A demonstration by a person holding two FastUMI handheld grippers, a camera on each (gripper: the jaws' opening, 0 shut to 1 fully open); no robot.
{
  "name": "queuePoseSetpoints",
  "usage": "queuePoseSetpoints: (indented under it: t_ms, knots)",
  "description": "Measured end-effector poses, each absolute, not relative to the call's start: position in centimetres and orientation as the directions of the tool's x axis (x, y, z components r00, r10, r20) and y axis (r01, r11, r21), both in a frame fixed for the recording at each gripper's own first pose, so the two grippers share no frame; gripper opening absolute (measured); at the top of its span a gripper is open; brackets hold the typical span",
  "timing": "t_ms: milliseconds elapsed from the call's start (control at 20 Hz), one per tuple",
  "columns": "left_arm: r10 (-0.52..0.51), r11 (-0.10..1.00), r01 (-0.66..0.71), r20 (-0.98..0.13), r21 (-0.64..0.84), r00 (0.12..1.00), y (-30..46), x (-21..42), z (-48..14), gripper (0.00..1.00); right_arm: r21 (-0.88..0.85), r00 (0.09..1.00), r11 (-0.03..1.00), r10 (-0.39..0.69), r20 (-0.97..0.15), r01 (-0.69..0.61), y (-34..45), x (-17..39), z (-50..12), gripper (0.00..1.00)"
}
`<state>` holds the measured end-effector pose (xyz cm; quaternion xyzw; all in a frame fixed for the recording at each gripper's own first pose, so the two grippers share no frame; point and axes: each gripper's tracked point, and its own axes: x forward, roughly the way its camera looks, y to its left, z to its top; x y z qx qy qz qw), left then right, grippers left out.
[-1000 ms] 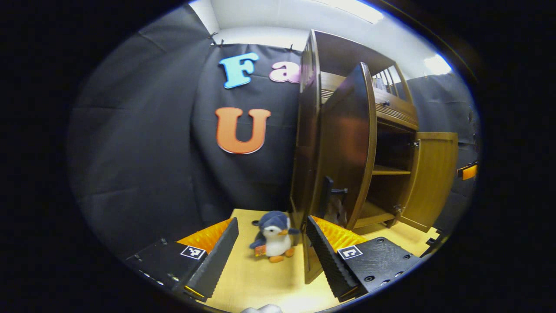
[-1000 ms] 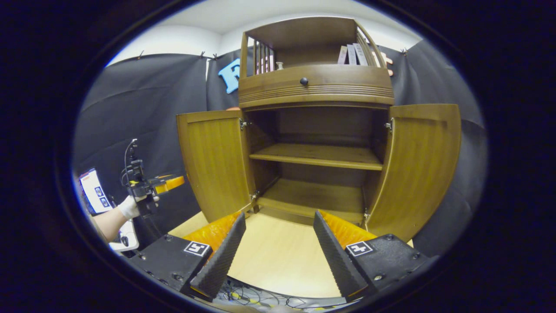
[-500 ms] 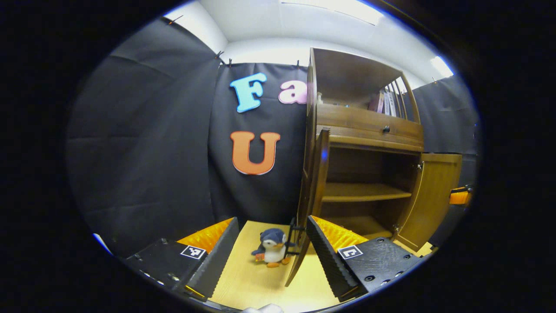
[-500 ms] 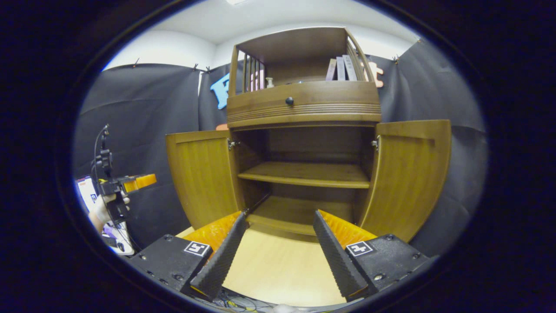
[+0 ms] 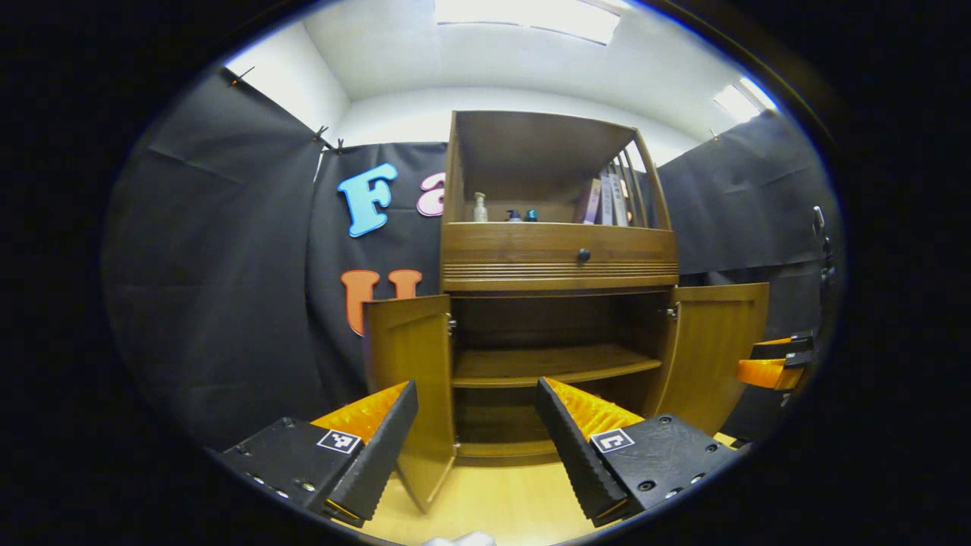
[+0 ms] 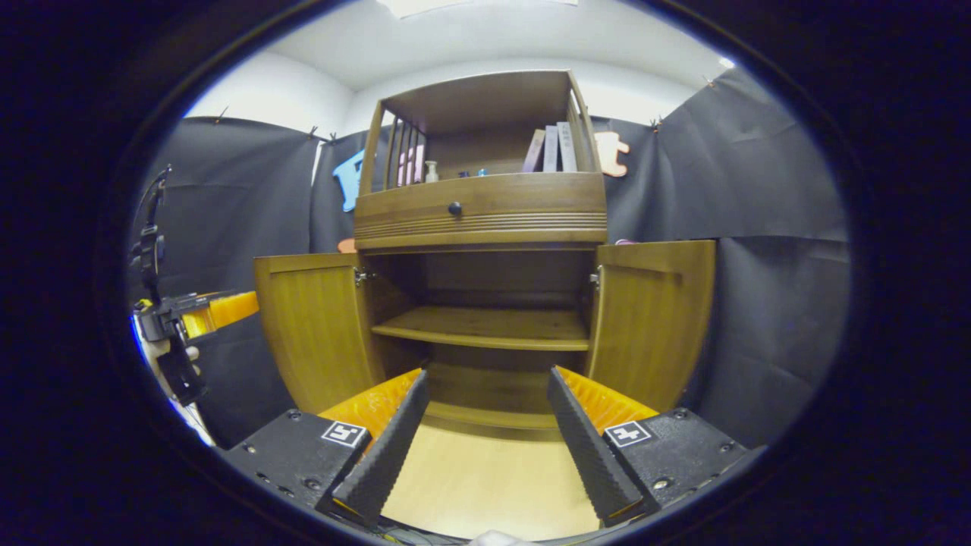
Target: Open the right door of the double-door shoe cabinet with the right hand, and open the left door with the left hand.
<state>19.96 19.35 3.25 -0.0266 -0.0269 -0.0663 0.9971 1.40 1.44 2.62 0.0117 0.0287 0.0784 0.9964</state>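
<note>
While both doors (image 6: 318,326) gape, bottles (image 5: 479,207) seemingly visible.

Both grippers: black textured bodies with screws and square black-and-white marker tags

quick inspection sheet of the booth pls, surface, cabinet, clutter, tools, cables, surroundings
surface: pale wooden floor board, bare in front of the cabinet
job's things: brown wooden shoe cabinet; left door and right door both swung open; inner shelf empty
clutter: books and small bottles on the top shelf
grippers: left tool open, holding nothing; right tool open, holding nothing
cables: nothing seen
surroundings: black cloth wall, white ceiling
</note>
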Motion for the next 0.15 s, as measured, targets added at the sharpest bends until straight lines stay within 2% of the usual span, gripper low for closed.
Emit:
queuePoseSetpoints:
  t_ms: [50,150]
  knots:
    - [-0.136,0.989,0.138,0.053,-0.050,0.989,18.3,19.8,2.8,0.95,0.023,0.989,0.990,0.138,-0.050,-0.137,0.8,1.2,2.7,0.99]
    - [-0.134,0.990,0.135,0.028,-0.033,0.991,17.0,19.3,1.6,0.95,0.015,0.994,0.995,0.098,-0.045,-0.097,-0.5,0.8,2.6,0.99]
